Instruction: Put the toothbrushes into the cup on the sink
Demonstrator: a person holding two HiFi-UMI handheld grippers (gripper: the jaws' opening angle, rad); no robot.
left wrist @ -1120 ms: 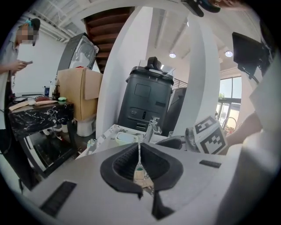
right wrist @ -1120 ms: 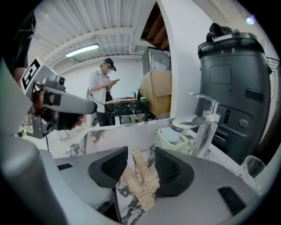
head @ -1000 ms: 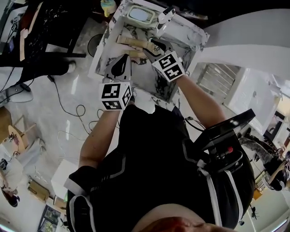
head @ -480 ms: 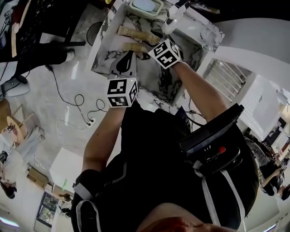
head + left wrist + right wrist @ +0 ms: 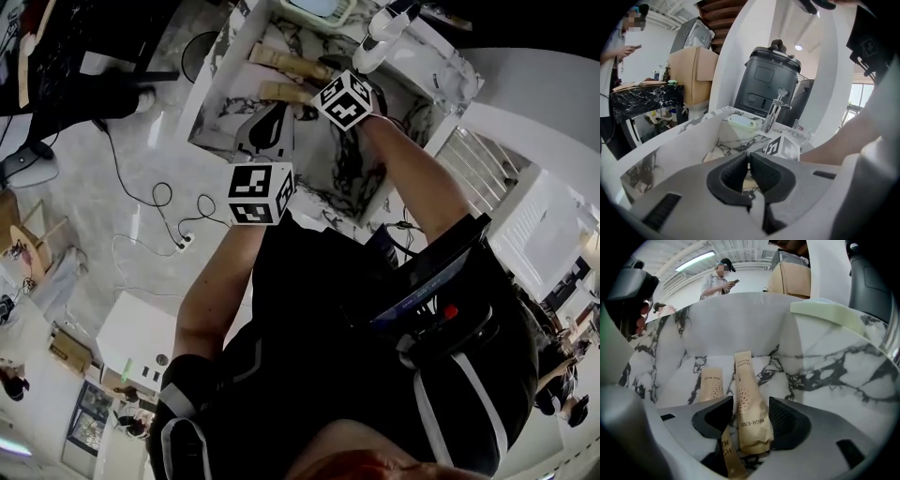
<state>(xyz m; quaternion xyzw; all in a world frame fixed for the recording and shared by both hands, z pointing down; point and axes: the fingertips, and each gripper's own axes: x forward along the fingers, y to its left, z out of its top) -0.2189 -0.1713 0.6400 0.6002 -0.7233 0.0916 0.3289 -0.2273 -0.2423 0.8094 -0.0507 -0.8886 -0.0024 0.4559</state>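
Observation:
Brown paper toothbrush packets lie in the marble sink. In the right gripper view one packet lies lengthwise between my right gripper's jaws, a second sits to its left, and a third pokes out below. The right gripper has just been opening; its pads stand wide around the packet without squeezing it. My left gripper hovers over the sink's near side, pads together, empty. The pale green cup stands on the rim by the faucet.
A chrome faucet rises at the sink's back rim, with a black appliance behind it. The sink's marble walls close in around the right gripper. Cables trail over the floor to the left.
Both grippers have come down into the sink. The right one dropped further and now straddles a toothbrush packet.

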